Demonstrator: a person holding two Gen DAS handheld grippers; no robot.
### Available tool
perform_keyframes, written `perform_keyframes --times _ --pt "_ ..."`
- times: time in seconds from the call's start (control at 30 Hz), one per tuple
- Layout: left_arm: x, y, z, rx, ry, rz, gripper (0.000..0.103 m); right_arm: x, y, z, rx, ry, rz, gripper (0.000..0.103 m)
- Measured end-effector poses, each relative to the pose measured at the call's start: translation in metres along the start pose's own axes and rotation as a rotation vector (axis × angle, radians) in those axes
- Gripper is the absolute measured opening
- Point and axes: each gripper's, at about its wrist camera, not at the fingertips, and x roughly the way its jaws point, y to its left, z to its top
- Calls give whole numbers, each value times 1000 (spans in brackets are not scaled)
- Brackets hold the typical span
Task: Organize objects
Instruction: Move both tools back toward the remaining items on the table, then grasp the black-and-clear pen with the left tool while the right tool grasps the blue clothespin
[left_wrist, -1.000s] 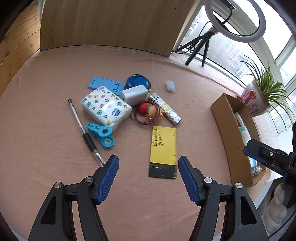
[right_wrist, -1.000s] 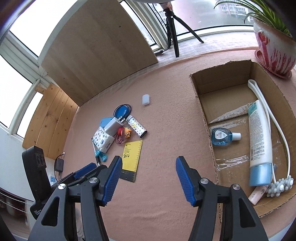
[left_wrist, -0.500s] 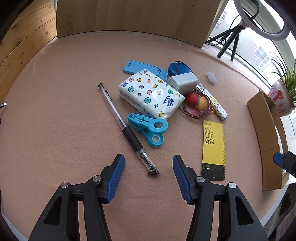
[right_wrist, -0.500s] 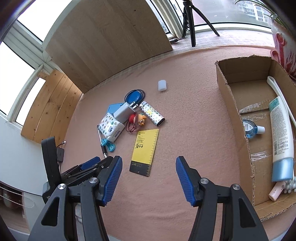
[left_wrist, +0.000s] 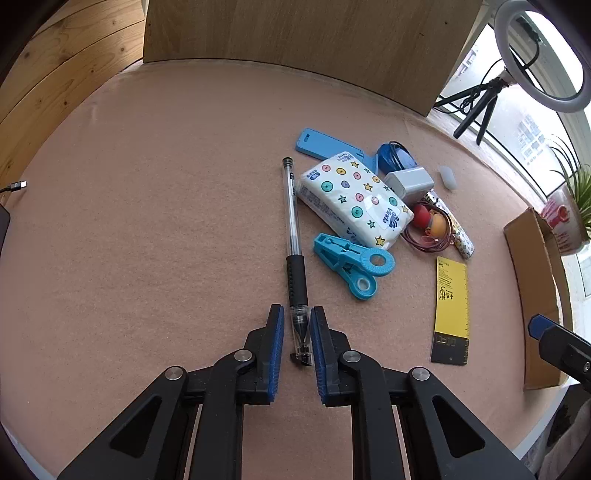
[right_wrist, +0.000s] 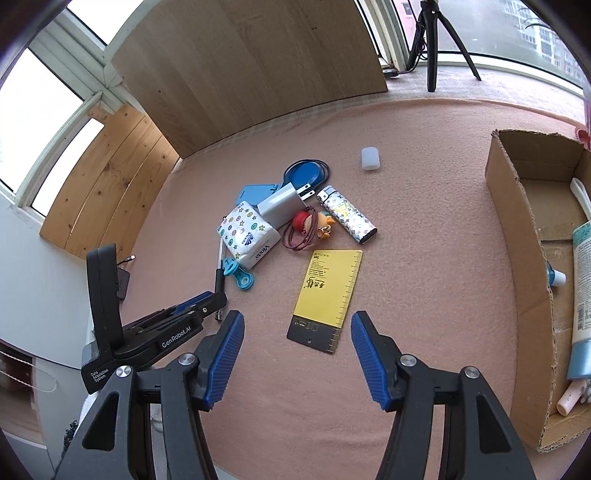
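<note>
Left hand-held gripper (left_wrist: 297, 334) low over the pink tabletop (left_wrist: 147, 240), jaws drawn almost together around the tip end of the clear pen (left_wrist: 294, 236). Blue pads sit tight at either side of the clear tip section; whether they press on it cannot be told, a thin gap seems to show on each side. Pen lies flat on the tabletop, running away from the gripper, black grip section just past the pads, cap end far.

Right hand-held gripper (right_wrist: 297, 345) wide apart, nothing between the pads, hovering over bare tabletop just short of the yellow ruler card (right_wrist: 327, 297). The left gripper shows at the left of its view, beside the pen.

Just right of the pen: blue clip (left_wrist: 349, 264), touching the tissue pack (left_wrist: 354, 199) with stars and dots. Behind the pack: blue flat holder (left_wrist: 325, 144), grey charger plug (left_wrist: 408, 182), blue round case (left_wrist: 395, 157). Right of the pack: red and orange toy figure (right_wrist: 312, 223) inside a dark red cord loop, then the patterned lighter (right_wrist: 347, 216). Small white cap (right_wrist: 370, 158) farther off, alone.

Cardboard box (right_wrist: 517, 236) at the right, open, holding a tube, a small blue bottle, white bits. Wooden board upright at the far edge.
</note>
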Motion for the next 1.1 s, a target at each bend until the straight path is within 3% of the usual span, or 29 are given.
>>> perform_keyframes --times 0.43,0.67,0.97,1.1 --pt "-24 65 -21 -85 -15 6 12 82 68 10 -246 108 -33 56" --pt "-34 91 -31 -122 -20 -11 12 115 81 17 -280 138 -62 56" --pt "-41 112 -36 -148 -37 -18 12 138 96 20 -317 133 -108 49" --pt "-43 119 -37 -153 -37 -23 12 141 107 17 -347 167 -53 39"
